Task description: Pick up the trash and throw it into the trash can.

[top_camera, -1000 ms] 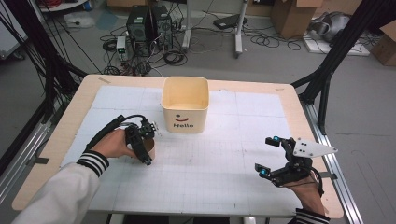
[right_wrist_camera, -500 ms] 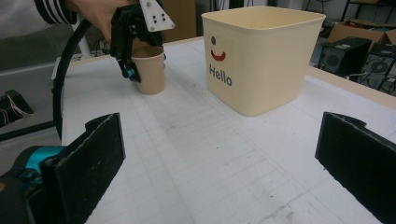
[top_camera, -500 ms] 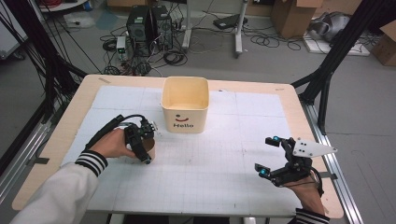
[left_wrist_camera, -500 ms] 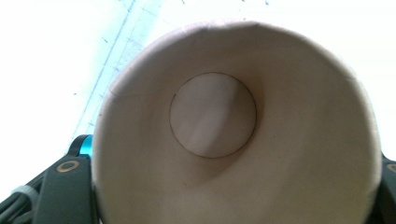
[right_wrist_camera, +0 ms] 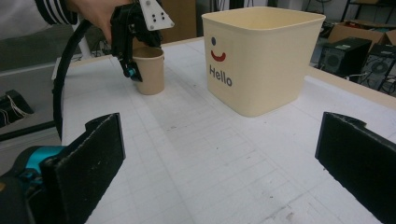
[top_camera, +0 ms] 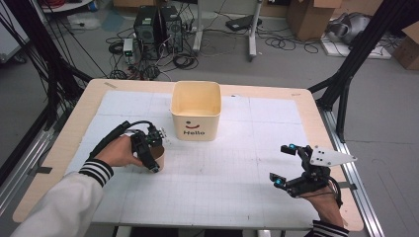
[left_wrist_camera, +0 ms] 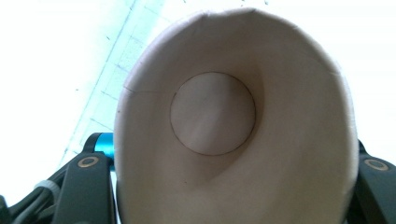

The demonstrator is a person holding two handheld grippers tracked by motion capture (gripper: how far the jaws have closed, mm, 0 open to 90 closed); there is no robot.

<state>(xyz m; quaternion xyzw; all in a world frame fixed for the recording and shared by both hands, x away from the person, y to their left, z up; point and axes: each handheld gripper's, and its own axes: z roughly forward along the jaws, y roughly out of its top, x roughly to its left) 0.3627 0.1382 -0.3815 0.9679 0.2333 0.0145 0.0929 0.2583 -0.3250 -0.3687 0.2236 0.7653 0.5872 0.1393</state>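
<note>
L tool (top_camera: 154,150) jaws just closed, now pinching paper cup (top_camera: 159,157) on worktop (top_camera: 227,173); cup secured, prob ready to lift. R tool (top_camera: 285,165) spread, idle.

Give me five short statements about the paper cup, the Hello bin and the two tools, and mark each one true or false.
1. The left tool is closed on the paper cup. True; its jaws have just been closing and now press the cup's rim out of round.
2. The paper cup lies on its side. False; it stands upright on the table.
3. The paper cup holds liquid. False; the left gripper view shows a bare bottom.
4. The right tool is open, with nothing between its jaws. True.
5. The paper cup sits inside the Hello bin. False; it stands on the table beside the bin.
</note>
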